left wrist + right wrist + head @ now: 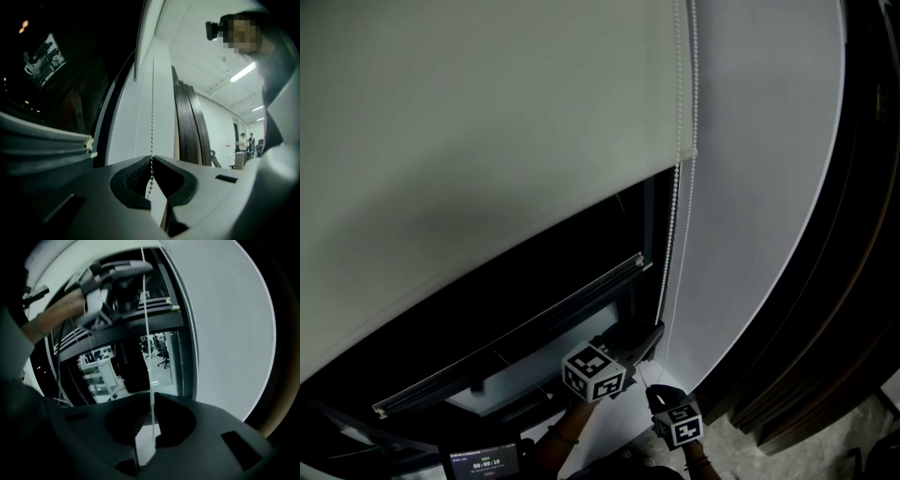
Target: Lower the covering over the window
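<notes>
A pale roller blind [487, 141] covers the upper part of the dark window [544, 272]; its lower edge slants from lower left to upper right. A white bead chain [678, 197] hangs at the blind's right side. My left gripper [645, 342] is shut on one strand of the chain [152, 108], which runs straight up from the closed jaws [151, 158]. Lower down, my right gripper [656, 394] is shut on the same strand [146, 333] at its tips [151, 393]. The left gripper [112, 282] shows above it in the right gripper view.
A white wall [750, 187] lies right of the chain, with dark wooden panels [848, 281] beyond it. A metal bar [516, 328] crosses the window below the blind. A small timer display [485, 461] sits bottom left. Distant people [243, 140] stand in the room.
</notes>
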`<state>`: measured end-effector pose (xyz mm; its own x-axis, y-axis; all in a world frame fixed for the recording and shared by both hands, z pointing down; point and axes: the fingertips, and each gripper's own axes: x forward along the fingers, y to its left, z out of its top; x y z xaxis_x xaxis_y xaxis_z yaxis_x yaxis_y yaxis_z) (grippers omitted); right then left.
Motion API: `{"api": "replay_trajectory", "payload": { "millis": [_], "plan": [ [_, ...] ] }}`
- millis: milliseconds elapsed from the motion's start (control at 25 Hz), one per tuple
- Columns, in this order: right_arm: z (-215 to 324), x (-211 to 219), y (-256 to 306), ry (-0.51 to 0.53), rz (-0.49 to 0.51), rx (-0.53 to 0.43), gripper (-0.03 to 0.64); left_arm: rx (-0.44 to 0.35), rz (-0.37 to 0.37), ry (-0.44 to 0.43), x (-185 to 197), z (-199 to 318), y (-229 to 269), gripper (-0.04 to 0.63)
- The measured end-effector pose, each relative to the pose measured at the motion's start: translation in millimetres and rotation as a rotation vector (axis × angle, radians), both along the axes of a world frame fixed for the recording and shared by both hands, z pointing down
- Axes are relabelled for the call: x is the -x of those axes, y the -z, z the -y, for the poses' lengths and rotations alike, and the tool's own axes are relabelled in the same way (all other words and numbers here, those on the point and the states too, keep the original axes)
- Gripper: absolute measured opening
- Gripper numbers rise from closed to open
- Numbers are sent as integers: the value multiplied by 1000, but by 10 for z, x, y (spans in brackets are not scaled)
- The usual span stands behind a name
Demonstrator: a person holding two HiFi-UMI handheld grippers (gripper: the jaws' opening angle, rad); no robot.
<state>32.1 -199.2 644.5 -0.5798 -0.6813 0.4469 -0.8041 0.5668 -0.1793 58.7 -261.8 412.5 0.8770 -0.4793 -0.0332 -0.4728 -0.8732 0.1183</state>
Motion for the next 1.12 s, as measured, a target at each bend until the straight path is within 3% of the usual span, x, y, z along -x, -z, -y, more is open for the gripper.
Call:
{"api": "replay_trajectory", "payload": {
  "millis": [160, 200, 320, 400, 520, 680, 880, 920, 960, 1120],
  "plan": [
    [145, -110, 696, -32, 119, -150, 20, 188, 61, 31, 148, 3, -861, 12],
    [180, -157, 954, -37, 184, -201, 24, 225, 104, 34, 167, -32, -1071, 12],
    [246, -282, 1877, -25, 398, -343, 86, 335, 329, 15, 187, -225, -1800, 12],
    [265, -299, 2389, 14, 438, -422, 106, 421, 417, -3, 219, -411, -2250, 12],
    [268, -164, 2877, 113, 373, -513, 114, 514, 436, -5, 282, -650, -2622, 12],
    [251, 62, 3351, 212, 363, -607, 114, 532, 446, -21, 231, -746, -2691, 12],
    [465, 113, 3590, 160, 316, -675, 111, 550, 420, -25, 217, -756, -2761, 12],
    [492, 104, 3609, 150, 319, -676, 64, 551, 412, -22, 218, -757, -2772, 12],
    [501, 97, 3621, 148, 340, -670, 25, 551, 405, -18, 222, -753, -2774, 12],
    [462, 26, 3637, 151, 552, -616, 20, 556, 358, -37, 249, -780, -2752, 13]
  ]
}}
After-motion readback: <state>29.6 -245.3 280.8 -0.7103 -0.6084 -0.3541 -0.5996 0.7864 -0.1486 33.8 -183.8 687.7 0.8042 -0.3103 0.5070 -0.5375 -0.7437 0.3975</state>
